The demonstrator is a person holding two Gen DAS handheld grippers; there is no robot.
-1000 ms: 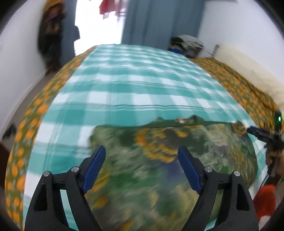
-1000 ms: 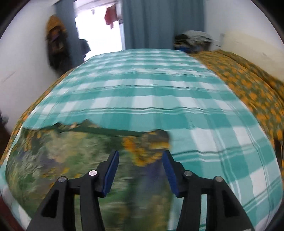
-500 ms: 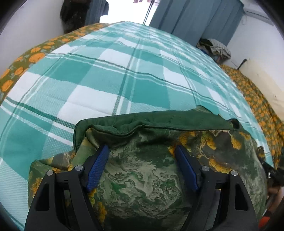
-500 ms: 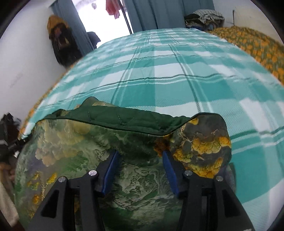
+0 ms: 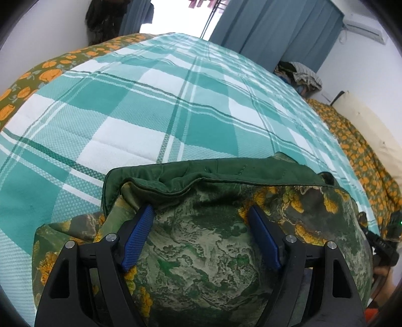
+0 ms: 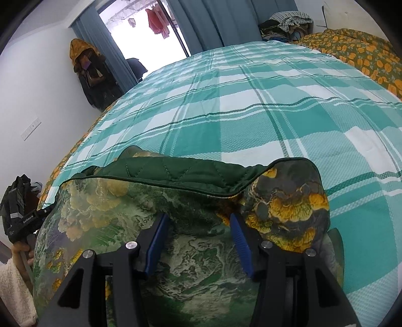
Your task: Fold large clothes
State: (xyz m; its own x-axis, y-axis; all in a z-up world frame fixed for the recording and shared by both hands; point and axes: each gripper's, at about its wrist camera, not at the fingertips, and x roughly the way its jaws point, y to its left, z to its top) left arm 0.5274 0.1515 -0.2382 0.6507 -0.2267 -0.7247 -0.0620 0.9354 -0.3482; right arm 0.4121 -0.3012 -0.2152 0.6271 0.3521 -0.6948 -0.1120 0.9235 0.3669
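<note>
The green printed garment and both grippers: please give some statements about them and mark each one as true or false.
1. The green printed garment lies on a teal checked bedcover. True.
2. The left gripper is shut tight on a sleeve. False: its jaws stand open above the cloth.
3. The right gripper has open jaws. True.
4. The garment's quilted lining is red. False: it is dark green.
5. Blue curtains hang at the far end of the room. True.

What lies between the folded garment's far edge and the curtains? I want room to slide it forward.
Only the teal checked bedspread, with nothing lying on it beyond the green floral garment, as far as the blue curtains. The right wrist view shows this best.
</note>
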